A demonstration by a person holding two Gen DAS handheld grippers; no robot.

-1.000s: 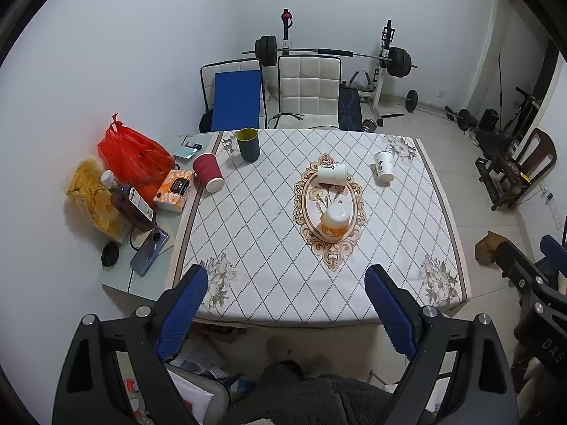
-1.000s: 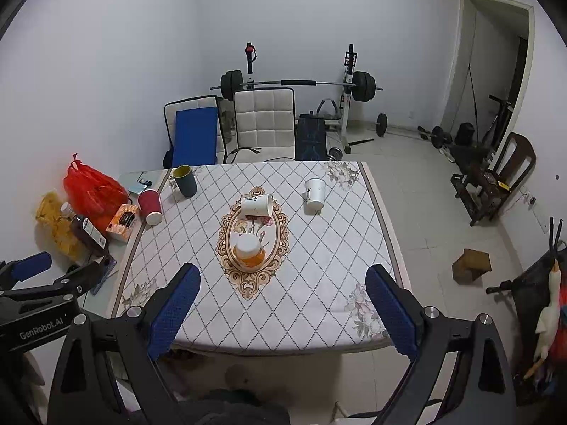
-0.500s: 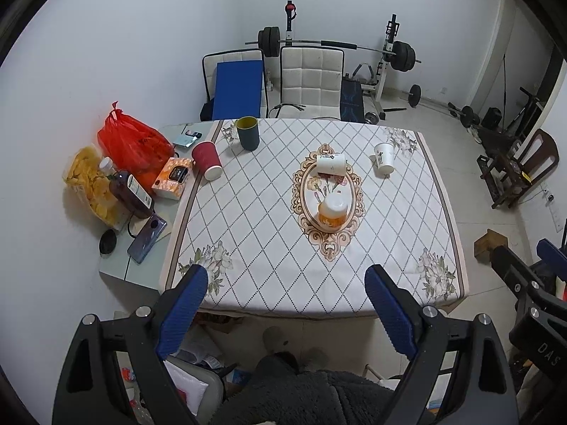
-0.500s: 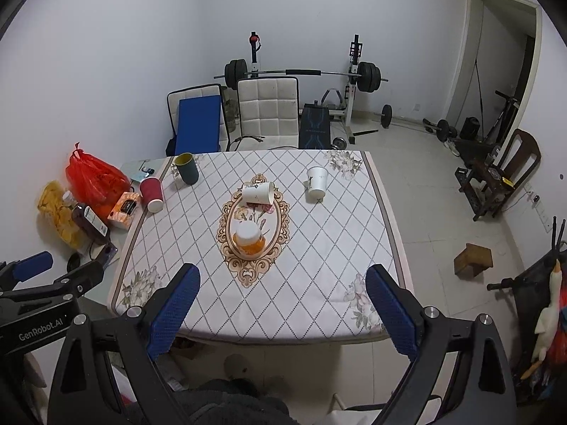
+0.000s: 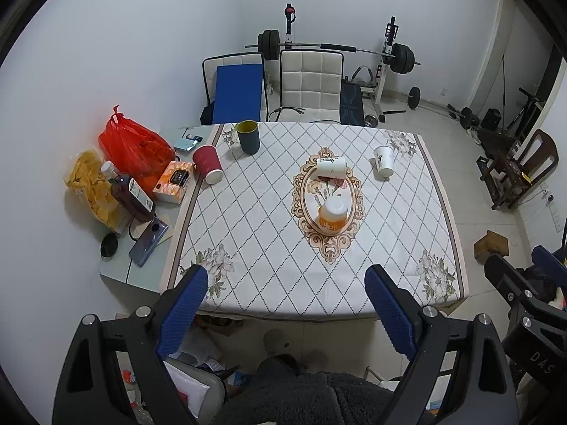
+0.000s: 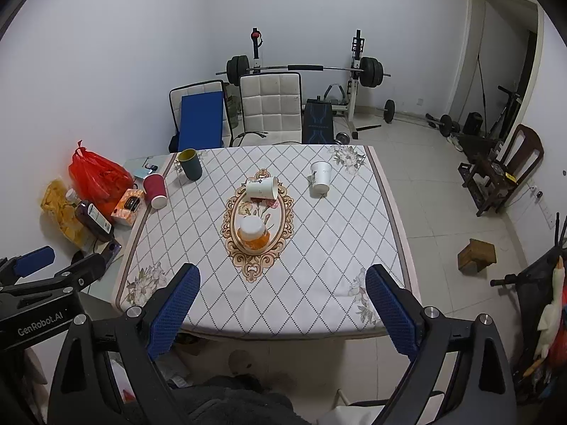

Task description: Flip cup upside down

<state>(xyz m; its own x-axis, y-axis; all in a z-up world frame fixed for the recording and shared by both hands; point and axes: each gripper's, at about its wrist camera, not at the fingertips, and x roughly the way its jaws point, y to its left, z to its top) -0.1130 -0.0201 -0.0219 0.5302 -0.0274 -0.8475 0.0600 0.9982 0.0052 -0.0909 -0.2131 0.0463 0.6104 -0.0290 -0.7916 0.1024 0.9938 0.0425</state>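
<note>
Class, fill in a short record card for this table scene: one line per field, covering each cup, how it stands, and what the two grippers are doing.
Surface: table with diamond-pattern cloth
Dark green cup: upright, mouth up, far left corner
Red cup: mouth down, left edge
Orange cup: mouth down, on the centre medallion
White cup on its side: lying at the medallion's far end
White cup at right: mouth down, slightly tilted
Left gripper: open, empty, short of the table
Right gripper: open, empty, short of the table

White paper cup (image 5: 331, 167) (image 6: 262, 188) lies sideways on the table's oval medallion.
</note>
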